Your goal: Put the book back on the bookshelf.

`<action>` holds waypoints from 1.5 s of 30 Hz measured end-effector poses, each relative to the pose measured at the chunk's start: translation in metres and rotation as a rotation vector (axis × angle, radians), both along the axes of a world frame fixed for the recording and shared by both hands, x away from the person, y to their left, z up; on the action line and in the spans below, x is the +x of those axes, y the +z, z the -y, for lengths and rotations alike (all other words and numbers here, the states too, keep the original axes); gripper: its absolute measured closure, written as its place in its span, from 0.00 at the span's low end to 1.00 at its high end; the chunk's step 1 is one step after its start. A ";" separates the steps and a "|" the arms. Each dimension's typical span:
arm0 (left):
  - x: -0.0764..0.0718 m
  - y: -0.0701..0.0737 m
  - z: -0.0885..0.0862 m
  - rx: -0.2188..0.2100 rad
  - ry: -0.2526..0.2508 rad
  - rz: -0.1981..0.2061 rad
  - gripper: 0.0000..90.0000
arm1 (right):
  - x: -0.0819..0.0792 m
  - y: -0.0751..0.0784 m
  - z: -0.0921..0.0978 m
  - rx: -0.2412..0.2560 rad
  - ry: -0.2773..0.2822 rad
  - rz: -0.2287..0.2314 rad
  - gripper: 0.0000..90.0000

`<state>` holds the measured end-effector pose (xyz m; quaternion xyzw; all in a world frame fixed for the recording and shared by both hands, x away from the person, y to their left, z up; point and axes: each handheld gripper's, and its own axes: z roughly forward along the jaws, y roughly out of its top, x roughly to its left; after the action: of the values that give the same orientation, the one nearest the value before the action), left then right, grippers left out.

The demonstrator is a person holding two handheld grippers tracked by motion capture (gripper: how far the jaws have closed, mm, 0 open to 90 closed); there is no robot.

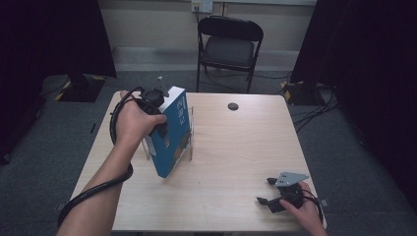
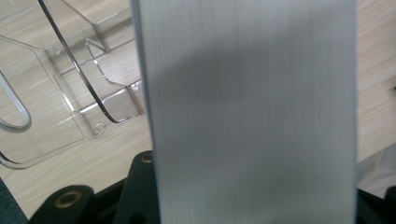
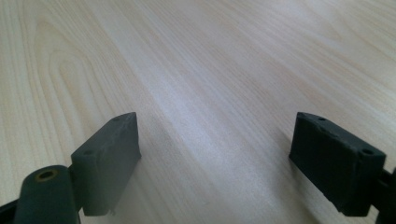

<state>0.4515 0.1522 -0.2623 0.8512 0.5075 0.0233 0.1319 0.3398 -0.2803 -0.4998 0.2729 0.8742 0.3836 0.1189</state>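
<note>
Left tool grips blue-white box, tilted, in clear stand.

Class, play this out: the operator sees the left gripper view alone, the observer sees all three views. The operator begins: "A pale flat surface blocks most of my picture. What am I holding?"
Observer: A blue and white box, clamped near its top by the left gripper.
Operator: Is it standing straight?
Observer: No. In the high view it is tilted, with its lower corner down near the table.
Operator: I see clear plastic beside it. How does it sit to the box?
Observer: The clear stand has upright panels on both sides of the box.
Operator: And the other hand?
Observer: The right gripper is by the table's near right corner, jaws open over bare wood.
</note>
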 end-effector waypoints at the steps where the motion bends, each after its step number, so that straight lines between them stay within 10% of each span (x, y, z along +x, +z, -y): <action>1: 0.000 -0.001 0.001 -0.005 0.019 -0.006 0.69 | 0.000 0.000 0.000 -0.004 -0.002 0.002 0.16; 45: 0.025 -0.025 0.016 -0.031 0.181 0.018 0.69 | 0.000 0.000 0.000 -0.002 0.002 0.003 0.16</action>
<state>0.4762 0.1365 -0.2874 0.7996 0.5813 0.0348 0.1470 0.3400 -0.2805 -0.4997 0.2713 0.8748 0.3831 0.1200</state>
